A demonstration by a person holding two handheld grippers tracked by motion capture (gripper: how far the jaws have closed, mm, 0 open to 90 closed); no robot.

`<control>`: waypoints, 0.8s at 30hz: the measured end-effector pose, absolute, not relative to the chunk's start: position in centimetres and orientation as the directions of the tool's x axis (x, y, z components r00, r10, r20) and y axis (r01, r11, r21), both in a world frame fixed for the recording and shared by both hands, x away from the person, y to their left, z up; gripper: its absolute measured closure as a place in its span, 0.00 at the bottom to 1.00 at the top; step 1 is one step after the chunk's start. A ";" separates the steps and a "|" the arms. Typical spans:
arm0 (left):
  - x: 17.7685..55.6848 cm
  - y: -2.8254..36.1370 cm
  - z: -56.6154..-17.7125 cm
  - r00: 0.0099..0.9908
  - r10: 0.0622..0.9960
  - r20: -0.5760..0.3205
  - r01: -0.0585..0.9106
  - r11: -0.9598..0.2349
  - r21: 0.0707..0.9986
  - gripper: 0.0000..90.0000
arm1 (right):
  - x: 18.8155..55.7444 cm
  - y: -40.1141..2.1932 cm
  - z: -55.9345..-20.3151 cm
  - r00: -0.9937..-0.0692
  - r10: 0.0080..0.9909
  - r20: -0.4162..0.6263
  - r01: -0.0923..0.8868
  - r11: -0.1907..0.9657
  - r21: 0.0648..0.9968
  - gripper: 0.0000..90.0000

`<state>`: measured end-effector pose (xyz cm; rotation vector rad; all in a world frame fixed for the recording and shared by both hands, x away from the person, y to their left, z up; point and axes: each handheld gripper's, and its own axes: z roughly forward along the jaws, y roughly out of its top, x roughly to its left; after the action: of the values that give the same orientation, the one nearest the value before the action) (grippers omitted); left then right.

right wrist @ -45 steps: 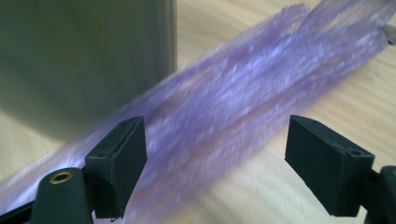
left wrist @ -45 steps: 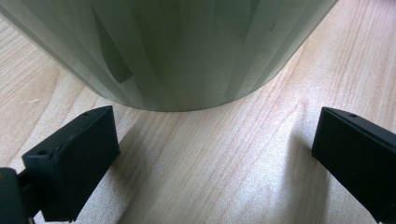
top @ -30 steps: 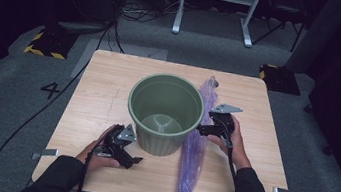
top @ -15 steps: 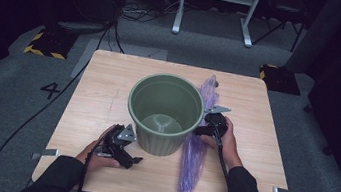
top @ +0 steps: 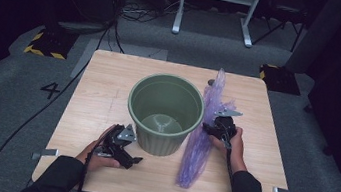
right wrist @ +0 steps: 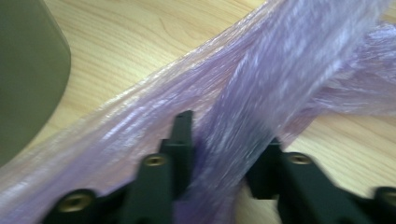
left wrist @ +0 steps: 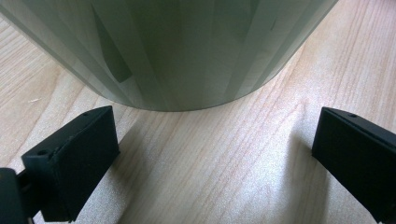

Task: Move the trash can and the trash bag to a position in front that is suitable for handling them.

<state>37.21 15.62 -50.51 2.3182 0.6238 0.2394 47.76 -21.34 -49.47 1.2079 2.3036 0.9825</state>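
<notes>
Lengthwise beside the bin [top: 165,113], the purple bag [top: 199,145] sits clenched in the right gripper [top: 218,128], whose jaws just closed

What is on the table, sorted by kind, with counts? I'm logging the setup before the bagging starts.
Green plastic bin: 1
Purple plastic bag: 1
Handheld grippers: 2, the left gripper open beside the bin, the right gripper just closing with the bag between its jaws
Total: 4

Dark room, grey carpet [top: 16,104], white stand [top: 216,6], perhaps cables [top: 134,12]
</notes>
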 end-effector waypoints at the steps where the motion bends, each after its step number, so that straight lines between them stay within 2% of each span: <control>1: 37.2 15.6 -50.5 0.866 0.500 -0.006 0.368 -0.629 0.685 0.00 | 47.8 -21.3 -49.5 -0.570 0.821 0.004 0.572 0.393 0.720 0.79; 3: 37.3 15.6 -50.5 0.867 0.498 -0.005 0.366 -0.631 0.684 0.00 | 47.3 -22.3 -49.5 -0.569 0.822 0.003 0.571 0.393 0.721 0.90; 6: 37.3 15.6 -50.5 0.867 0.498 -0.005 0.366 -0.631 0.684 0.00 | 46.8 -23.2 -49.5 -0.565 0.825 -0.007 0.563 0.392 0.728 0.96; 14: 37.3 15.5 -50.5 0.868 0.497 -0.005 0.365 -0.631 0.684 0.00 | 45.8 -25.4 -49.5 -0.536 0.844 0.027 0.560 0.331 0.759 0.98; 17: 37.4 15.5 -50.5 0.868 0.497 -0.005 0.365 -0.631 0.684 0.00 | 45.4 -26.6 -49.7 -0.499 0.864 0.067 0.582 0.276 0.765 0.87; 22: 37.4 15.5 -50.5 0.868 0.497 -0.005 0.366 -0.631 0.684 0.00 | 44.9 -27.9 -49.5 -0.477 0.874 0.090 0.596 0.246 0.764 0.80; 24: 37.4 15.5 -50.5 0.868 0.497 -0.005 0.365 -0.631 0.684 0.00 | 44.7 -28.3 -49.3 -0.467 0.879 0.101 0.601 0.231 0.765 0.71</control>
<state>37.35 15.49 -50.50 2.3203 0.6192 0.2387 44.73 -28.28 -49.28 1.3690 2.1587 1.0953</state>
